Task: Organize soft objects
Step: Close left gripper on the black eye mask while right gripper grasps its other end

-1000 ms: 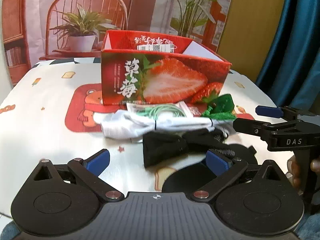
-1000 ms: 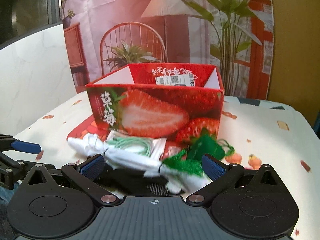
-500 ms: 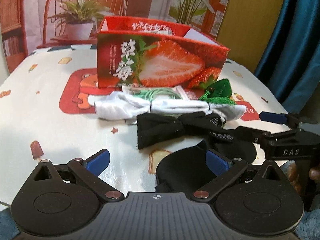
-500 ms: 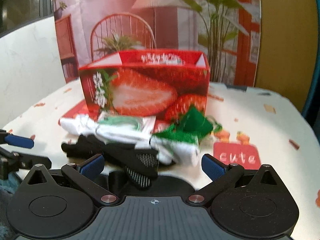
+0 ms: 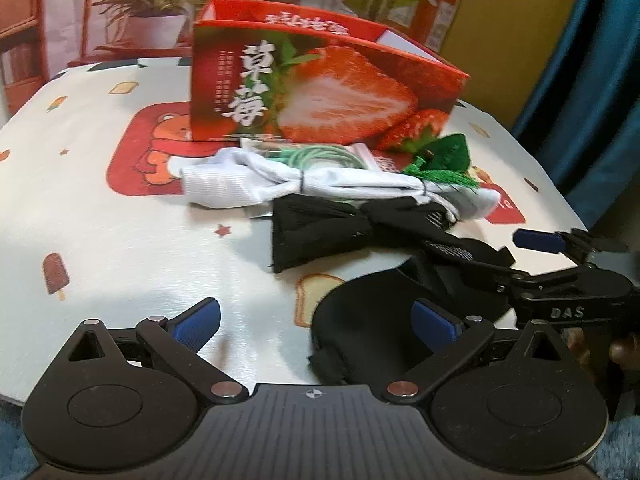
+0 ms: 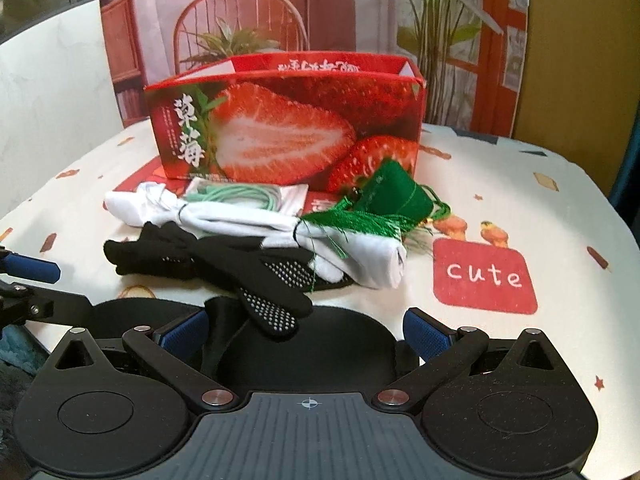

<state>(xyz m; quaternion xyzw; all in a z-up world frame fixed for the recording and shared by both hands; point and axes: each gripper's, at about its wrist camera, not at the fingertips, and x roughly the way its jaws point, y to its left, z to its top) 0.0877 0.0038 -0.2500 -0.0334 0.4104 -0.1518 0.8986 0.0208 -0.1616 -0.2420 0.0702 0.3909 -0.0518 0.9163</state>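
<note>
An open-topped red strawberry box (image 5: 320,80) (image 6: 288,128) stands on the table. In front of it lies a pile: a tied white sock bundle (image 5: 280,184) (image 6: 248,220), black dotted gloves (image 5: 340,228) (image 6: 224,260), a green tasselled sachet (image 5: 444,158) (image 6: 396,196) and a mint cord packet (image 5: 320,156) (image 6: 240,194). Nearest me sits a black soft pad (image 5: 360,328) (image 6: 312,344). My left gripper (image 5: 316,324) is open, its right finger over the pad's edge. My right gripper (image 6: 306,332) is open with the pad and a glove tip between its fingers, gripping nothing.
The table wears a white cartoon-print cloth (image 5: 100,220) with a red "cute" patch (image 6: 484,276). A printed backdrop of chair and plants (image 6: 240,20) hangs behind, and a blue curtain (image 5: 600,80) hangs at the right. A hand (image 5: 616,352) holds the right gripper (image 5: 508,260).
Both cameras have pulled back and risen, so the pile and box sit farther off. The right gripper has backed away from the white bundle to the black pad. Nothing was gripped.
</note>
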